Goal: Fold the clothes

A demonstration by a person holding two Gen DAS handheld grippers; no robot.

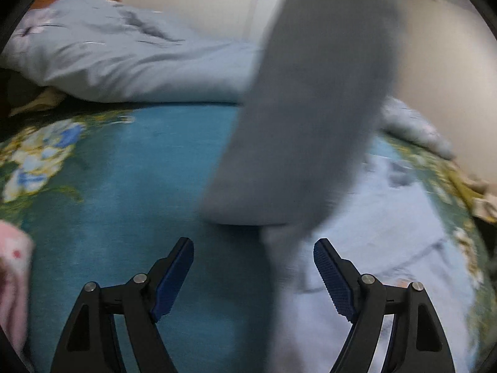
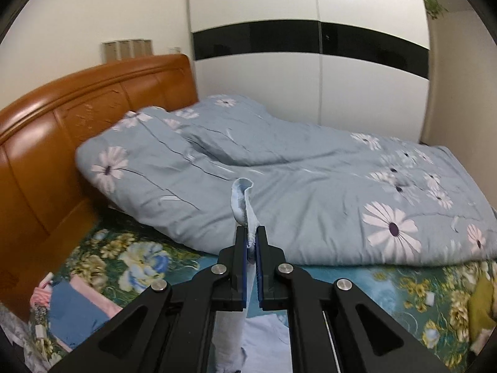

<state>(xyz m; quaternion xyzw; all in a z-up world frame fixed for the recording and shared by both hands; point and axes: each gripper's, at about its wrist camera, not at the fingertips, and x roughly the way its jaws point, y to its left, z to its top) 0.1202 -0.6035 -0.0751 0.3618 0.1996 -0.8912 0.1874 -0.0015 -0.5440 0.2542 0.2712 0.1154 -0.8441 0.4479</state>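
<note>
A light blue garment (image 1: 310, 124) hangs in front of the left wrist view, blurred, with its lower part spread on the teal bedsheet (image 1: 139, 186). My left gripper (image 1: 253, 258) is open and empty just above the sheet, with the hanging cloth between and beyond its fingers. My right gripper (image 2: 251, 242) is shut on a fold of the light blue garment (image 2: 243, 202), held up above the bed; the cloth trails down under it.
A pale blue flowered quilt (image 2: 279, 186) lies bunched across the far side of the bed. An orange wooden headboard (image 2: 77, 108) is at left, a white wardrobe (image 2: 310, 77) behind. Folded clothes (image 2: 74, 307) sit at lower left; pink cloth (image 1: 12, 279) is at the left edge.
</note>
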